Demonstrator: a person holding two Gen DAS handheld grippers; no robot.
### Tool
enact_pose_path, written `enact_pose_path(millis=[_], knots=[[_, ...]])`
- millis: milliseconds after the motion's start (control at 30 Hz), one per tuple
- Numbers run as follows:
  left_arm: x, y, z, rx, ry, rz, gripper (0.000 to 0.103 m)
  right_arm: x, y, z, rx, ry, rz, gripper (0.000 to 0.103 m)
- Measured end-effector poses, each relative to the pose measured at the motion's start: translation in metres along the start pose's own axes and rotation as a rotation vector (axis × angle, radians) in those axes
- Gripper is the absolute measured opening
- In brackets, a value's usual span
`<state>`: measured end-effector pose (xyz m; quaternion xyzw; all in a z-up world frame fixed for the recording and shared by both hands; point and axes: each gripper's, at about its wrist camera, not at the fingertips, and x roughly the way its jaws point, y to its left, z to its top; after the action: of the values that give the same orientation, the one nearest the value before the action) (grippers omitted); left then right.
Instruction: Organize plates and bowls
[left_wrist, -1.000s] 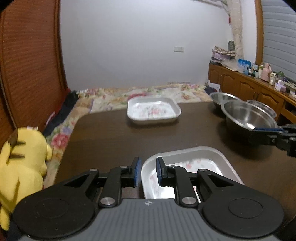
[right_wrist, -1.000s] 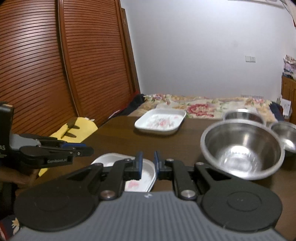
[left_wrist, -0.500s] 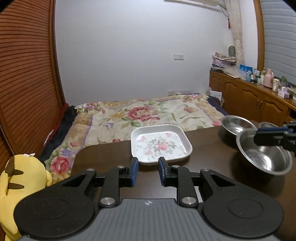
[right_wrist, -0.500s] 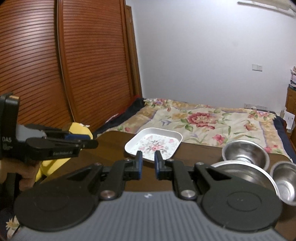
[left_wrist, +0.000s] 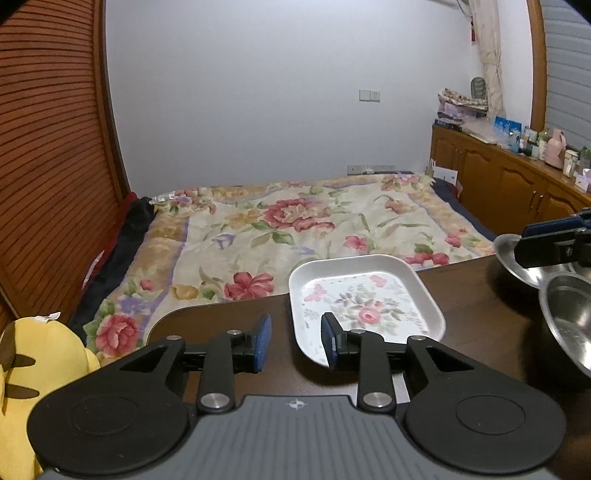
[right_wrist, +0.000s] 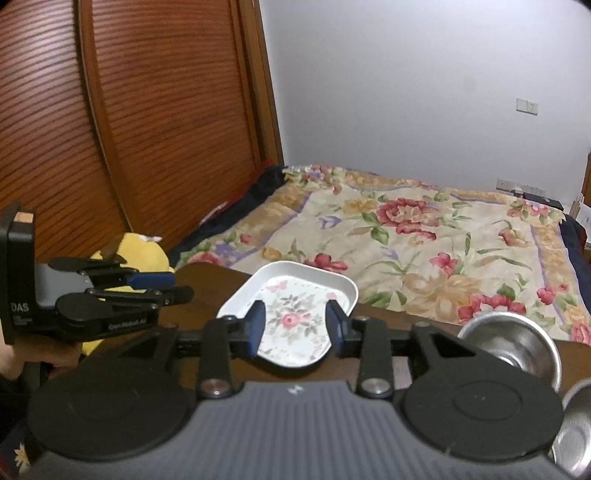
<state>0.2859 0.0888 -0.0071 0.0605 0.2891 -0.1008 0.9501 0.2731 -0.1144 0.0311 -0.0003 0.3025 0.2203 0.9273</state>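
One floral plate sits at the far edge of the dark table, right where it meets the bed. Both my tongs have spread since half a second ago: the left gripper and right gripper now stand wide open and empty, and both have closed in on that plate, so I judge a pickup is next. The nearer plate I saw a second ago has dropped out of view. Steel bowls crowd the right edge, cut off; I cannot count them. A yellow plush toy sits left.
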Motion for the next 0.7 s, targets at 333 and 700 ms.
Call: enact_pose_path(millis=[333,700], knots=[[0.053,0.016,0.004,-0.027,0.052,-0.029,0.035,0.068,-0.015,0.001,0.033,0.137,-0.027,0.037],[0.084,0.023,-0.001,-0.031,0.084,-0.052,0.036,0.095,-0.023,0.003,0.055,0.220,-0.030,0.037]])
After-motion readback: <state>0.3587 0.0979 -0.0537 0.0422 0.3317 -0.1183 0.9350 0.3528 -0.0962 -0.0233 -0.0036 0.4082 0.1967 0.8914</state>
